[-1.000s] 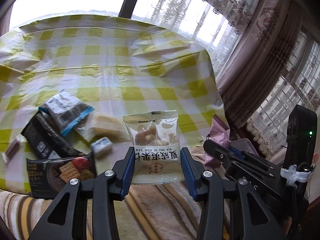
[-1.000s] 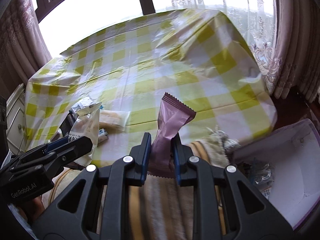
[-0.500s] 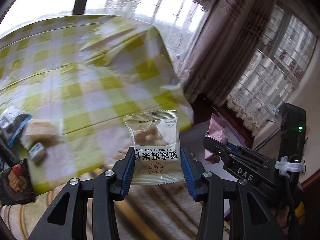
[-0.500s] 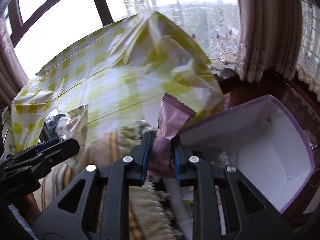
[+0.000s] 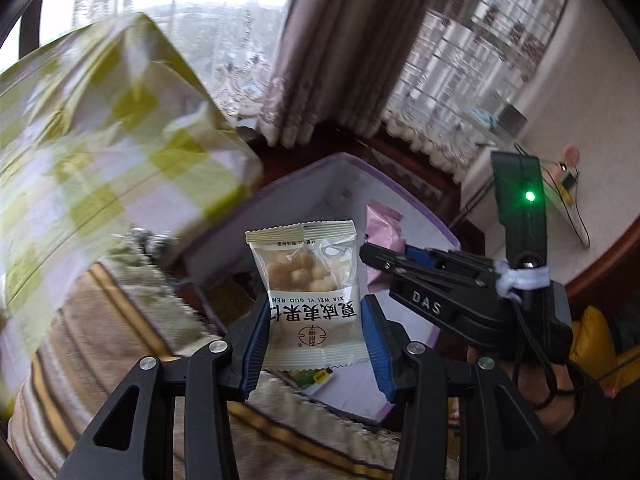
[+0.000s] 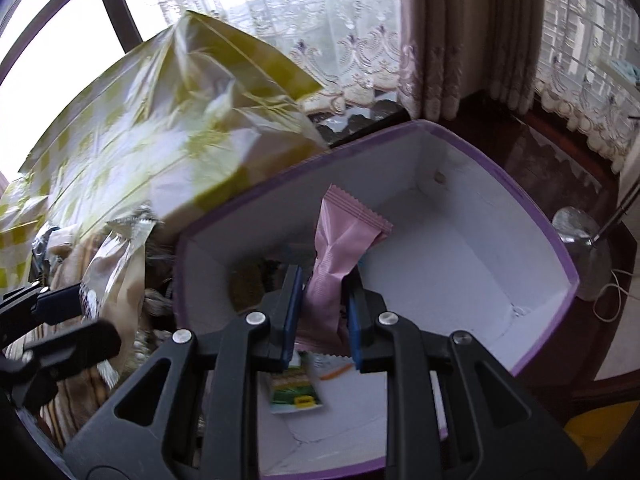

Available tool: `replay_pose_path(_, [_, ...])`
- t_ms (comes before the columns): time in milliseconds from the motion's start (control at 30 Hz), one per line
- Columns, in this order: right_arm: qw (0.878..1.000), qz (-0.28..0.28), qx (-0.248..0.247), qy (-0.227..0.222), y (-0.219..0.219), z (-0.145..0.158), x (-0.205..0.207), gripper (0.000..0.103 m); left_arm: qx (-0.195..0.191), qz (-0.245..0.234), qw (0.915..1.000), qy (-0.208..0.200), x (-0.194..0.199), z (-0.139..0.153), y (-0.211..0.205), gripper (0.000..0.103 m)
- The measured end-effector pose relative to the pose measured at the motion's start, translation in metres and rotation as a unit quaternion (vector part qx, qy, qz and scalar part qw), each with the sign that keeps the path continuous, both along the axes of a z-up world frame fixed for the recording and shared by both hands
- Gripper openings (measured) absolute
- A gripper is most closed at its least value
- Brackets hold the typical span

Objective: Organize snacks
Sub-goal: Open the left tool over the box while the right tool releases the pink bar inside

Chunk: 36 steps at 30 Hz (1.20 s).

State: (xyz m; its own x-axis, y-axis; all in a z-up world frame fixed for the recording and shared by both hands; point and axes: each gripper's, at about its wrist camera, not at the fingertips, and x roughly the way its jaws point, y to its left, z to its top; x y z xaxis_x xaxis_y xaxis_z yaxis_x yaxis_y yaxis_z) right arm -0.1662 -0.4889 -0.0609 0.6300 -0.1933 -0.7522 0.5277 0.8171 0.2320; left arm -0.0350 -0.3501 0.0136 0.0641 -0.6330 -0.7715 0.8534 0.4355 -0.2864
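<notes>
Hovering now over the purple box (image 6: 560, 264), not the table — left gripper (image 5: 314, 344) clamping nut packet (image 5: 308, 280), right gripper (image 6: 322, 312) pink packet (image 6: 340, 248).

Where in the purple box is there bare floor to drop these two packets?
The purple box has bare white floor across its far and right side, bordered by the back and right walls. The near-left corner is crowded: a green packet and darker snacks lie beneath the pink packet in the right gripper.

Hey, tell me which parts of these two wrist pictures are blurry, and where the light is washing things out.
Left wrist view: the checked tablecloth and striped blanket are smeared by motion, while the clear snack packet is sharp. Right wrist view: the window is blown out white, the tablecloth is streaky, and the pink packet and purple box stay crisp.
</notes>
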Motion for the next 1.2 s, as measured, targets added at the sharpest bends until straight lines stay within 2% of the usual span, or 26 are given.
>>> replay_pose_path(133, [1.0, -0.018, 0.006, 0.012, -0.013, -0.008, -0.013, 0.025, 0.013, -0.028, 0.9995, 0.012, -0.015, -0.007, -0.015, 0.046])
replay_pose_path(233, [0.999, -0.026, 0.016, 0.015, -0.021, -0.012, -0.016, 0.027, 0.032, -0.049, 0.9976, 0.037, -0.02, -0.016, -0.022, 0.05])
replay_pose_path(300, [0.999, -0.033, 0.023, 0.017, -0.024, -0.014, -0.017, 0.032, 0.04, -0.043, 0.9977, 0.035, -0.019, -0.018, -0.021, 0.05])
replay_pose_path(333, [0.999, -0.034, 0.025, 0.018, -0.026, -0.015, -0.016, 0.038, 0.038, -0.039, 0.9978, 0.039, -0.018, -0.018, -0.02, 0.05])
replay_pose_path(367, [0.999, -0.036, 0.025, 0.017, -0.026, -0.015, -0.015, 0.046, 0.034, -0.032, 0.998, 0.043, -0.014, -0.016, -0.017, 0.05])
replay_pose_path(433, [0.999, -0.035, 0.024, 0.014, -0.026, -0.014, -0.017, 0.052, 0.029, -0.017, 0.9987, 0.039, -0.012, -0.015, -0.009, 0.051])
replay_pose_path(600, [0.999, -0.025, 0.023, 0.011, -0.021, -0.012, -0.012, 0.053, 0.018, 0.017, 0.999, 0.037, -0.001, -0.01, 0.004, 0.052])
replay_pose_path(933, [1.0, 0.002, 0.019, 0.004, 0.0, 0.0, 0.005, 0.053, -0.008, 0.074, 0.9972, 0.005, 0.025, 0.002, 0.033, 0.052])
replay_pose_path(1100, [0.999, 0.032, 0.005, -0.008, 0.025, 0.012, 0.02, 0.053, -0.031, 0.123, 0.9919, -0.004, 0.044, 0.011, 0.068, 0.052])
replay_pose_path(1200, [0.998, 0.061, -0.005, -0.013, 0.045, 0.02, 0.033, 0.053, -0.043, 0.164, 0.9855, -0.011, 0.056, 0.016, 0.097, 0.052])
